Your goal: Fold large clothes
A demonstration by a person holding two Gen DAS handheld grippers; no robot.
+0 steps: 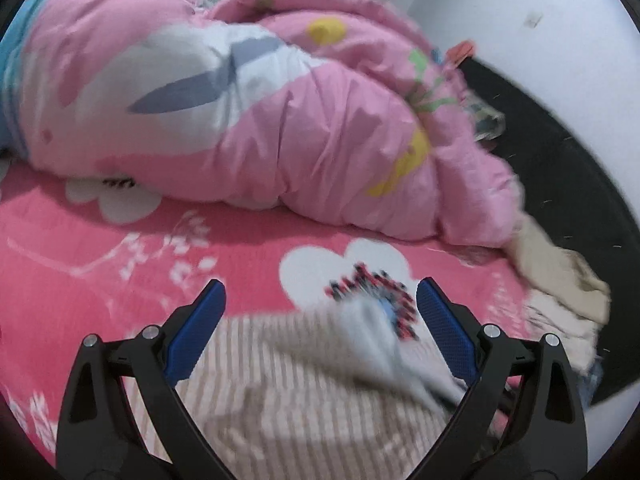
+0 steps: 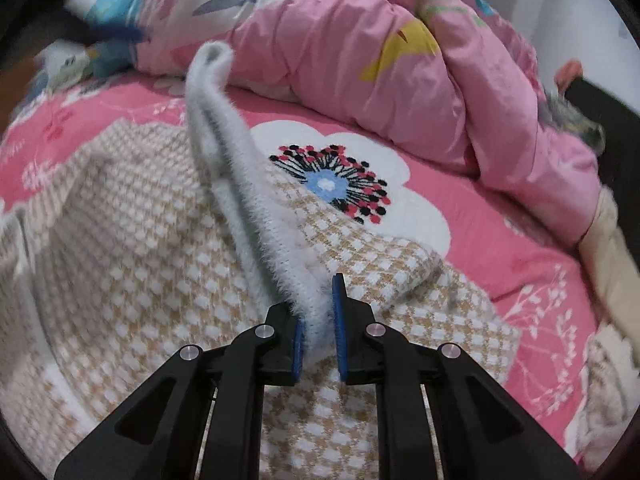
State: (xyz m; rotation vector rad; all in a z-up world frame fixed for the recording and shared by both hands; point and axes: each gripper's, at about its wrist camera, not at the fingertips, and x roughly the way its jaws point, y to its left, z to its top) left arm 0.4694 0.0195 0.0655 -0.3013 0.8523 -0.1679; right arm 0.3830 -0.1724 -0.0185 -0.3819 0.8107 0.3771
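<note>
A tan-and-white houndstooth garment [image 2: 132, 248] with a white fleece lining lies spread on the pink bed. My right gripper [image 2: 319, 312] is shut on its fleecy white edge [image 2: 236, 168], which rises in a fold away from the fingers. In the left wrist view the same garment [image 1: 304, 392] lies blurred below my left gripper [image 1: 320, 300], which is open and empty just above it, with the white fleece strip [image 1: 380, 344] between its blue pads.
A bunched pink floral duvet [image 1: 248, 100] fills the far side of the bed; it also shows in the right wrist view [image 2: 380, 52]. Beige cloth [image 1: 560, 280] lies at the bed's right edge beside a dark floor [image 1: 568, 184]. A white wall [image 1: 540, 0] stands behind.
</note>
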